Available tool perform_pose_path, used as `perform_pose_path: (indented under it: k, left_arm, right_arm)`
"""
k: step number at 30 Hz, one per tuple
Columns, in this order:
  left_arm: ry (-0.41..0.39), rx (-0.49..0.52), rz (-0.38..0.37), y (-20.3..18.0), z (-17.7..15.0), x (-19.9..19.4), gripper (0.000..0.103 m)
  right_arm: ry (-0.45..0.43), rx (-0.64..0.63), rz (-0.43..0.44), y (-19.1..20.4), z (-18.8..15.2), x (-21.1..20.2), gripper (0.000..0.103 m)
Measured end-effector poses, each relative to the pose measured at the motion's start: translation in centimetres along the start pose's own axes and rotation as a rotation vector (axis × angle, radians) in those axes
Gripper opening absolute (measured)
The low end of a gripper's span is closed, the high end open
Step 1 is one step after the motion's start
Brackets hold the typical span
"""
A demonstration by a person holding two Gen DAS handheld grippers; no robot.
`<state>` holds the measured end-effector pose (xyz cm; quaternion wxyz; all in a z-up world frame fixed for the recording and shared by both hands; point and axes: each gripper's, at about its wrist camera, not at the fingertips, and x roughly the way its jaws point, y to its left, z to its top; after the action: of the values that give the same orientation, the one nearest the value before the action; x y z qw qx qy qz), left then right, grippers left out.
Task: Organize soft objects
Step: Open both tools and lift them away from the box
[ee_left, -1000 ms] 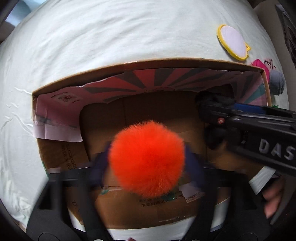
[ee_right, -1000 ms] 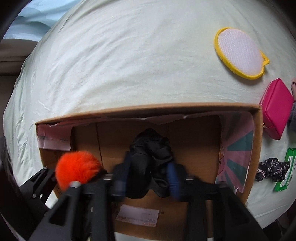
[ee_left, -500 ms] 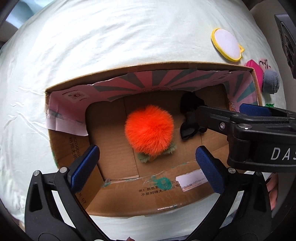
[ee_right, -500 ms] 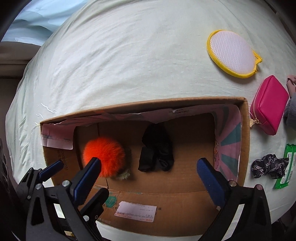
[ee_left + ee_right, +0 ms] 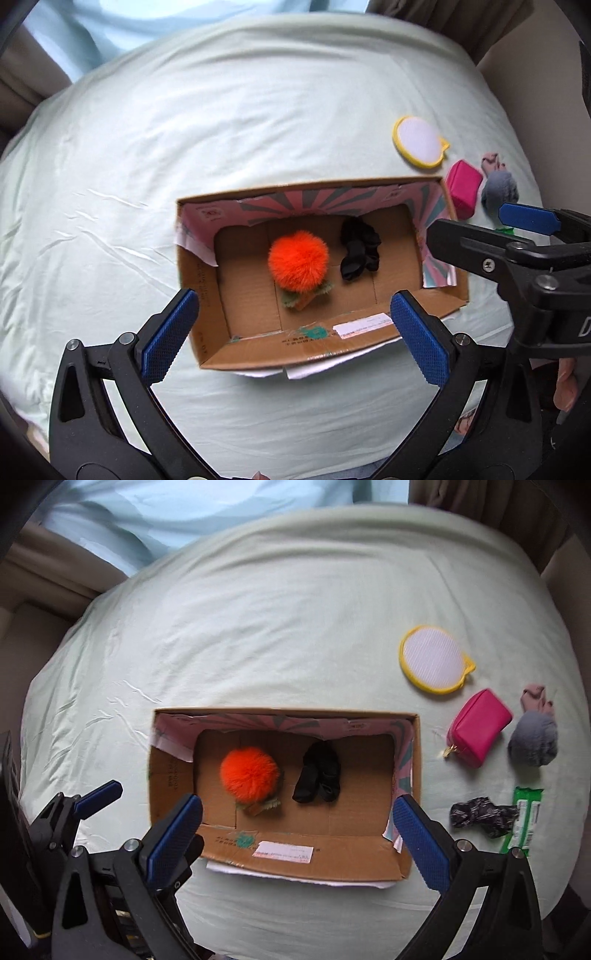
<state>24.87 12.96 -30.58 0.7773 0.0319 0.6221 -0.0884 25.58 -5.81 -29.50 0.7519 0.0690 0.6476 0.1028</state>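
Observation:
An open cardboard box [image 5: 207, 280] [image 5: 170, 768] lies on the pale green bed sheet. Inside it lie an orange fluffy pompom [image 5: 297, 259] [image 5: 249, 773] and a black fabric bundle [image 5: 359, 248] [image 5: 318, 772], side by side. My left gripper [image 5: 291, 334] is open and empty, raised above the box's near edge. My right gripper [image 5: 297, 830] is open and empty, also high above the box's near edge; it shows at the right of the left wrist view [image 5: 524, 236]. The left gripper shows at the lower left of the right wrist view [image 5: 85, 805].
Right of the box lie a yellow-rimmed round white pad [image 5: 435, 659] [image 5: 419, 141], a pink pouch [image 5: 478, 727] [image 5: 464, 187], a grey fluffy ball [image 5: 532, 743] [image 5: 499, 189], a pinkish cloth [image 5: 535, 698], a dark patterned scrunchie [image 5: 480, 815] and a green packet [image 5: 524, 820].
Both grippers opened, dropping the orange pompom and the black bundle into the box, then pulled up and back away from it.

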Motion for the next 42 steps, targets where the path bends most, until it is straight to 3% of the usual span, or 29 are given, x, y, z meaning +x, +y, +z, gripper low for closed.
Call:
perform_pose_path:
  k: [12,16,24,31,42]
  left_arm:
    - [-0.270,-0.056,0.016,-1.1,-4.5,-14.0,0.103]
    - [-0.392,-0.077,0.007,-1.5,-7.1,-19.1,0.103]
    - [-0.636,-0.062,0.077,-3.6,-12.5,-26.9,0.103]
    - [-0.671,-0.039,0.041,-6.0,-13.9,-28.1,0.103]
    - [-0.672,0.014,-0.029,-12.2,-12.1,-26.7,0.103]
  right_arm:
    - [-0.328,-0.045,-0.041,1.8,-6.4,-14.9,0.103]
    - [-0.436,-0.037,-0.084,1.2,-10.2,-19.3,0.103]
    - [-0.647,-0.024,-0.180,-0.9,-18.1,-25.6,0.103]
    - [-0.753,0.048,-0.224,-3.1,-22.3,-28.4,0.103]
    - [-0.808,0.108,-0.259,-8.6,-23.3,-30.3,0.103]
